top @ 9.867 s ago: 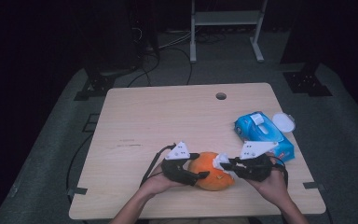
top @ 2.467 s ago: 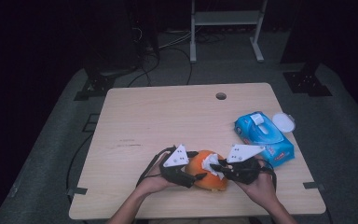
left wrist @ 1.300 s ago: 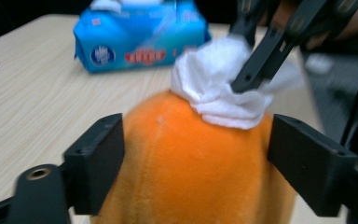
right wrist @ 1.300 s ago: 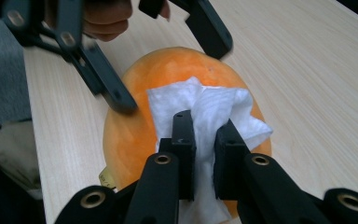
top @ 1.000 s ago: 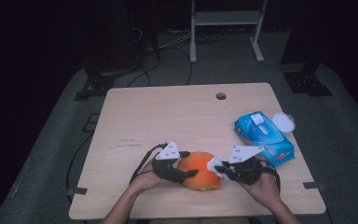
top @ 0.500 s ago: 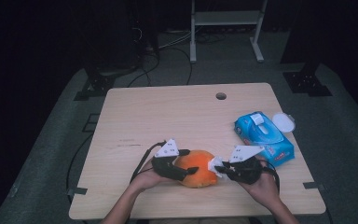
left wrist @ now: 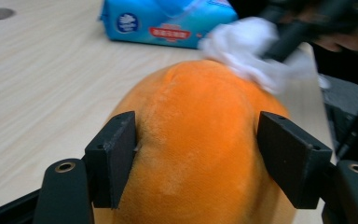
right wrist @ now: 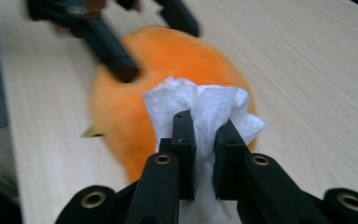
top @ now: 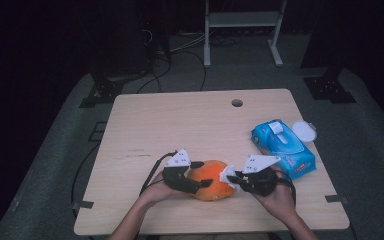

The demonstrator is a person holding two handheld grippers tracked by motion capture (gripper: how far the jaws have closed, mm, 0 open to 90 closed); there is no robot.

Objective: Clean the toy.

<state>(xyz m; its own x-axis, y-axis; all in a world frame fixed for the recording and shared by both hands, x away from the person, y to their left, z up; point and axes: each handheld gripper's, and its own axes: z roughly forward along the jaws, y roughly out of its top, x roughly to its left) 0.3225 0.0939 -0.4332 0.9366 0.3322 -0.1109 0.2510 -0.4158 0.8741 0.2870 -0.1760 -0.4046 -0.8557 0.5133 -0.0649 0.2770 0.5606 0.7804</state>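
Left tongs (left wrist: 198,154) gripped the orange plush (left wrist: 200,144), shifted left on the bench (top: 180,125); right tongs (right wrist: 204,140) pinched the wipe (right wrist: 205,109), so wiping was proceeding

A crumpled white tissue (right wrist: 205,112) is clamped between the closed jaws of the right gripper (right wrist: 204,140) and pressed against an orange plush toy (right wrist: 168,60) lying on the wooden desk (right wrist: 307,70). Behind the toy, the left gripper (right wrist: 121,56) is seen blurred, touching it.

one orange plush toy (top: 211,179), one white tissue (right wrist: 204,111), one wipes pack (top: 282,148)
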